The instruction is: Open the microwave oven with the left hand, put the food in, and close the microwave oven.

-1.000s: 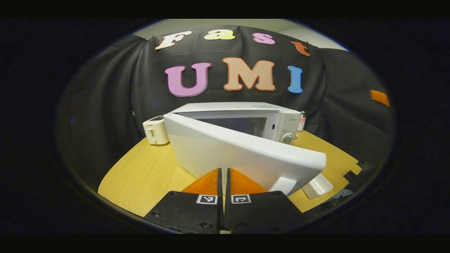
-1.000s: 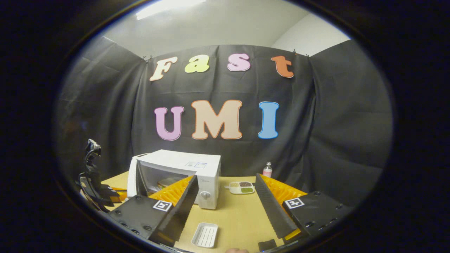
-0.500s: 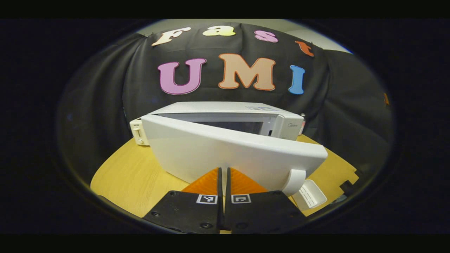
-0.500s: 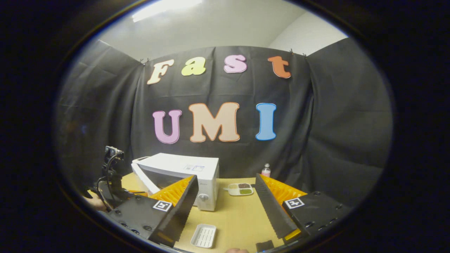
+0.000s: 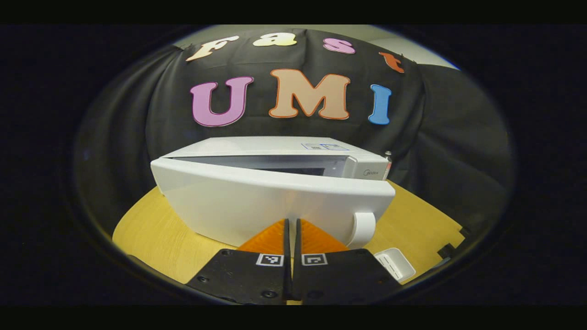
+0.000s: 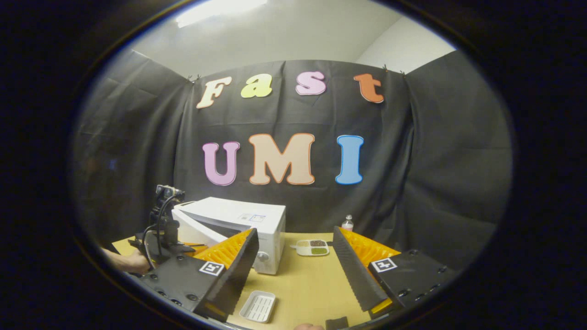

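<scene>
so the microwave door (image 5: 275, 201) has swung most of the way shut over the last second, left gripper (image 5: 291, 224) fingers pinched together pushing right on it, right gripper (image 6: 293, 250) hanging wide open and empty, basically the closing step.

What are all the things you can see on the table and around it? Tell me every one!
microwave oven: one, white, at the back left of the table
microwave door: one, white, nearly shut, a gap left at the top
door handle: one, white, on the door's right end
table: one, light wood
empty tray: one, white, ribbed, at the table's near edge
food tray: one, white, with dark and green fillings, right of the microwave oven
small bottle: one, pinkish with a white cap, at the back
left tool: one, orange and black, fingers together against the door
right tool: one, orange and black, fingers wide apart
hand: one, holding the left tool
</scene>
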A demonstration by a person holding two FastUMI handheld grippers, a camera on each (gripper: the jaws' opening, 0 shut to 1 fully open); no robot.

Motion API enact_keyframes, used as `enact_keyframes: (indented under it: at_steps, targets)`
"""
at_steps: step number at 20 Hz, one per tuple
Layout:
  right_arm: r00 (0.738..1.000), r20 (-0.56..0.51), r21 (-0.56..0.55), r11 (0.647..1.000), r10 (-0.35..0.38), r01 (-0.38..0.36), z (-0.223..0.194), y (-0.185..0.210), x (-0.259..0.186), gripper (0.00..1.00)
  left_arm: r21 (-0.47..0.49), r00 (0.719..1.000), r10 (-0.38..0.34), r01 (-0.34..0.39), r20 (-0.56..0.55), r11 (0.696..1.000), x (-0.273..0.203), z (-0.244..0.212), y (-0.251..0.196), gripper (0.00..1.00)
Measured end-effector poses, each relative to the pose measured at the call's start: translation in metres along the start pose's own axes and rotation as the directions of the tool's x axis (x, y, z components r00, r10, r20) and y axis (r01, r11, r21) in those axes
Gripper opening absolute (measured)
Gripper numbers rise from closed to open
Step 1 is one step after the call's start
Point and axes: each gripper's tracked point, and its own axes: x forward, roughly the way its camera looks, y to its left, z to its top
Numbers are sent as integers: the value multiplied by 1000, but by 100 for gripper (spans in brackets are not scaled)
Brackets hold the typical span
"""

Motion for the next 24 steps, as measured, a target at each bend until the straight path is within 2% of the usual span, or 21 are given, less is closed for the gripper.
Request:
enact_keyframes:
  at_steps: [14,19,24]
  targets:
    - [1000,-8,18,1000,19,-18,-1,-17,14,93,-16,999,23,-23,22,1000,42,24,-17,0]
    - [1000,9,9,1000,26,-26,5,-17,13,93,16,999,32,-33,26,999,52,33,-17,2]
    - [1000,11,11,1000,22,-23,8,-24,15,93,-3,999,38,-38,35,999,58,39,-23,0]
